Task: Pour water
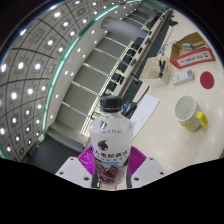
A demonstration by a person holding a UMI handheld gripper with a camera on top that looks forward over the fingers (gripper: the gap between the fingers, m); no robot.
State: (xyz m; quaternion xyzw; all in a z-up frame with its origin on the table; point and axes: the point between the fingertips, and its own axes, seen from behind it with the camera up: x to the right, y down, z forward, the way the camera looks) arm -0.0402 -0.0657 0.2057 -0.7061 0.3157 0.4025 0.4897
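My gripper [110, 172] is clamping the water bottle [111, 140]; both pink pads [135, 160] are pressing on its labelled lower body, one at each side. The bottle is standing upright between the fingers, its white cap [112, 103] on top; I cannot tell whether the cap is screwed tight or loose. I am holding it lifted over the desk [150, 95], short of the yellow mug [187, 110], which is sitting ahead and to the right near the desk's right edge, mouth open upward. Red and white papers [187, 55] are lying beyond the mug toward the far right corner.

Judgement: I am carrying toward the pour. To do it well, I am keeping the squeeze steady, bringing the neck over the mug's mouth, then tipping slowly so nothing spills onto the papers.
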